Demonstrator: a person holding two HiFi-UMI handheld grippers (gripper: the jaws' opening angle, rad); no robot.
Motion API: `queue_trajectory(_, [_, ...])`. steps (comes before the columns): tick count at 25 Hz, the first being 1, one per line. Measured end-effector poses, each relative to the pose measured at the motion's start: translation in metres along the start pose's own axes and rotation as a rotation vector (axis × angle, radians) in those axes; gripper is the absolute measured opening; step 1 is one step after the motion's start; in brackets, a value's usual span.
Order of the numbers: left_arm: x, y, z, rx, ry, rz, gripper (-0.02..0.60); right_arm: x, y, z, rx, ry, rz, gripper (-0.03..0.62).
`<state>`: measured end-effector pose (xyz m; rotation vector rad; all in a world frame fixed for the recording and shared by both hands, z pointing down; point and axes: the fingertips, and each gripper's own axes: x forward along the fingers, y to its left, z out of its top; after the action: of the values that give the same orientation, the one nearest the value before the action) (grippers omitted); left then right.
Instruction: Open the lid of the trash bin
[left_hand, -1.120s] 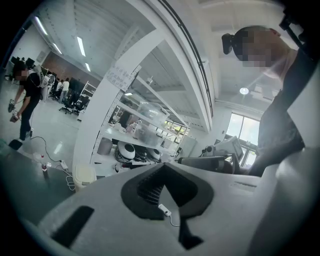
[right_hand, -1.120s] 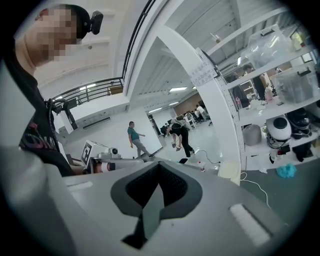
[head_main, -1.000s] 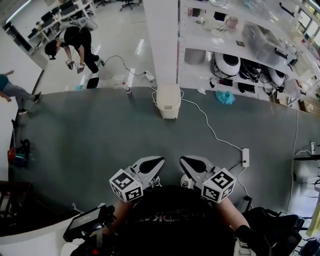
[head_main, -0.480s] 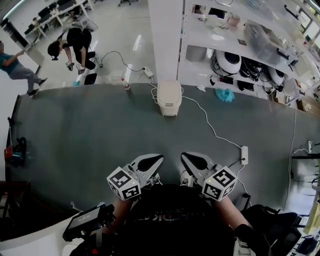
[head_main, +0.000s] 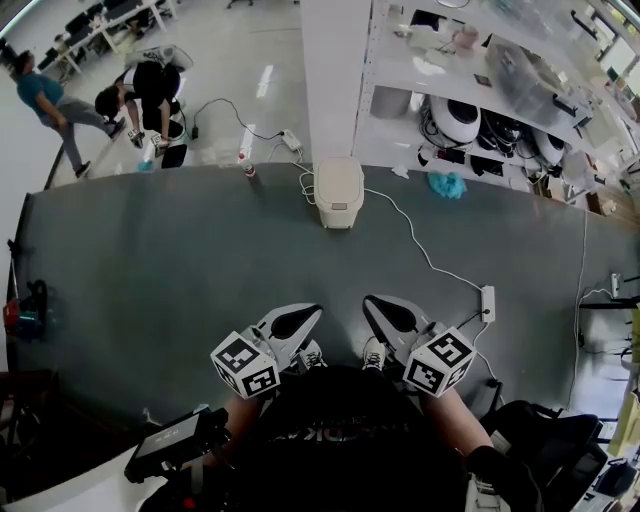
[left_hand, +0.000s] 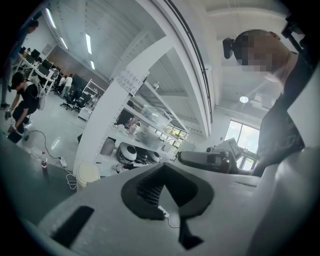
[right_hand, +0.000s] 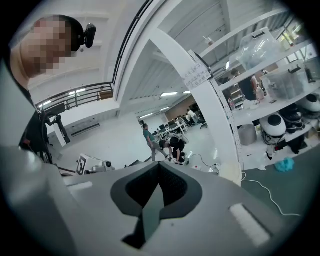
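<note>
Because the trash bin (head_main: 338, 192) is far from us, up in the middle of the head view, we have nothing to grab yet. It sits at the top edge of the grey floor (head_main: 150, 270), right at the foot of the white pillar (head_main: 335, 70), and its lid (head_main: 338, 172) is down.

We hold the left gripper (head_main: 298, 320) and the right gripper (head_main: 392, 316) low in the frame, close to our body. They are side by side and point toward the bin, so they are ready when we get near. Both have their fingers pressed together, and neither one holds anything. We think shut fingers make a good tip for pushing or lifting the lid.

A white cable (head_main: 420, 255) runs from near the bin down to a power strip (head_main: 487, 302) just right of our grippers. We think we should step around it so we do not trip. The job has not really begun, and we must get closer first.
</note>
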<state>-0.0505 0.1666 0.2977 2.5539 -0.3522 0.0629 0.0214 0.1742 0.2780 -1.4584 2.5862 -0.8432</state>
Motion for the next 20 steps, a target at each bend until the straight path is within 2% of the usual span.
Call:
queue_trajectory(12, [-0.041,0.035,0.016,0.004,0.022,-0.038,-0.002,0.046,0.022,0.001,0.032,-0.047,-0.057,0.008])
queue_trajectory(20, [-0.061,0.05,0.018,0.0,-0.016,-0.012,-0.002,0.06,0.024,0.0,0.009,-0.046,-0.065,0.008])
